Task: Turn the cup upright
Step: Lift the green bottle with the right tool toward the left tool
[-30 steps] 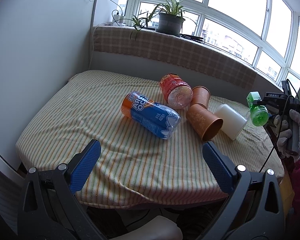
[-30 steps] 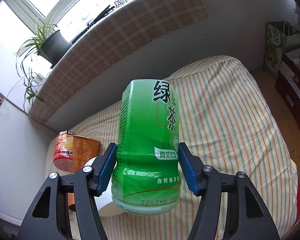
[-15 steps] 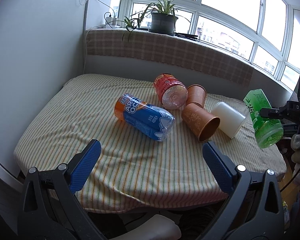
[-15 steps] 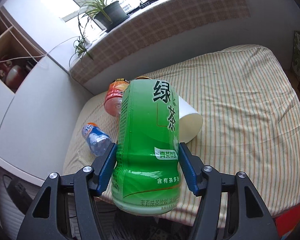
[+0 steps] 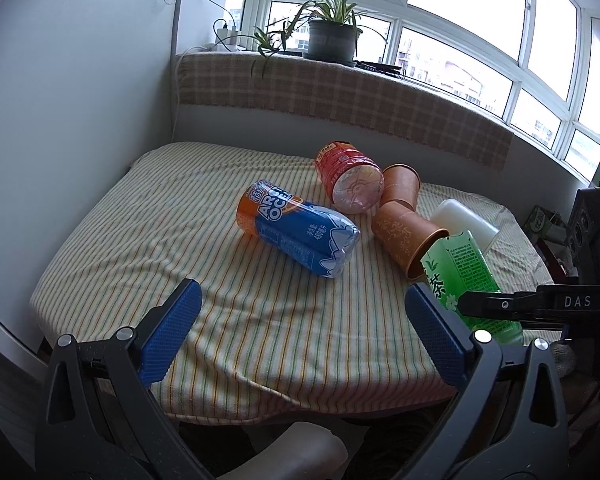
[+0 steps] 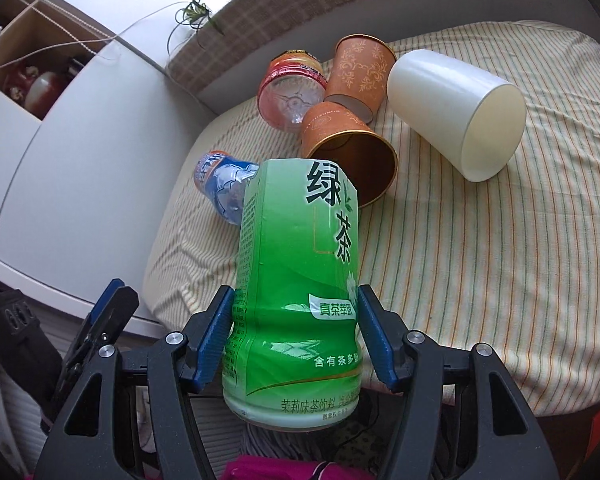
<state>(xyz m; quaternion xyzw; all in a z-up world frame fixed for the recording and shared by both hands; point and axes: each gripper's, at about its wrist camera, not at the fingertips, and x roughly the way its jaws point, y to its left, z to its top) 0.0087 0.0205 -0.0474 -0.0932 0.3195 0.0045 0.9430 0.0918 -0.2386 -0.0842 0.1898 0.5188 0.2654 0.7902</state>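
Observation:
A green tea-label cup (image 6: 296,280), cut from a bottle, sits between the blue pads of my right gripper (image 6: 294,312), which is shut on its lower body. In the left wrist view the green cup (image 5: 460,276) hangs tilted over the table's near right corner, its cut rim pointing up and left, just in front of an orange cup (image 5: 404,236) lying on its side. My left gripper (image 5: 300,336) is open and holds nothing, low over the front edge of the striped tablecloth (image 5: 180,240).
All on their sides on the cloth: a blue bottle cup (image 5: 300,232), a red bottle cup (image 5: 348,178), a second orange cup (image 5: 400,188) and a white cup (image 6: 456,108). A white cabinet (image 5: 80,120) flanks the left; a potted plant (image 5: 332,40) stands on the sill.
The right gripper has carried the green cup left and down, from beside the table's right edge to over its near right corner. The left gripper stayed open.

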